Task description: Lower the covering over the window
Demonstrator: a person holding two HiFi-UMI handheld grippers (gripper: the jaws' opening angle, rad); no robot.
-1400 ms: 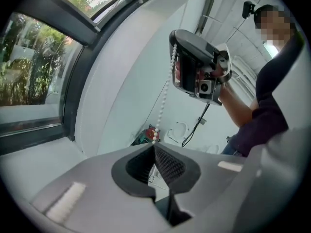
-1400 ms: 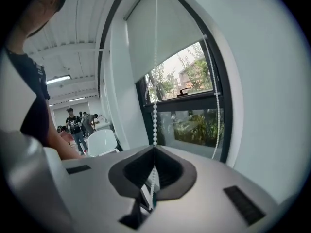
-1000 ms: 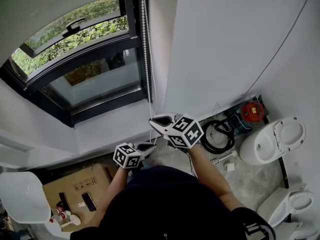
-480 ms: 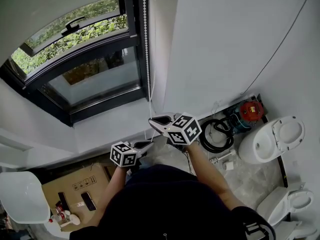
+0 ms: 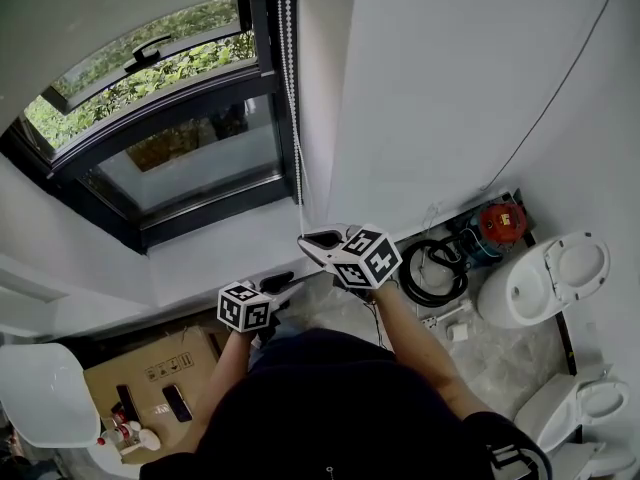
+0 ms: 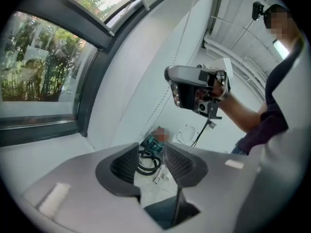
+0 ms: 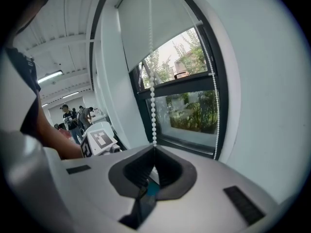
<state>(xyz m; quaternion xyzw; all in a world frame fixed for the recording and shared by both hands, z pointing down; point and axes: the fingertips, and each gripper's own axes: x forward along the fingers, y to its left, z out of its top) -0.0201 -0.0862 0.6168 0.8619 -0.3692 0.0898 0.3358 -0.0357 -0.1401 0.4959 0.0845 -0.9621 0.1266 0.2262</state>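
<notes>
Window: black-framed glass window [image 5: 170, 158], greenery outside.
Blind: white fabric roller blind [image 7: 146, 28], covering only the window's top.
Box: brown cardboard box [image 5: 160, 368], printed symbols too small to read.
Right gripper [image 7: 154, 148]: clenched on white bead chain [image 7: 153, 101] beside the frame.
Left gripper [image 6: 149, 158]: jaws have just been opening, nothing between them.

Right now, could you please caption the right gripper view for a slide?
Right tool shut on the white beaded chain of a white roller blind over a dark-framed window.

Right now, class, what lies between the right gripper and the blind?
Only the bead chain, clamped in the right gripper, running up across the blind: right gripper view.
</notes>
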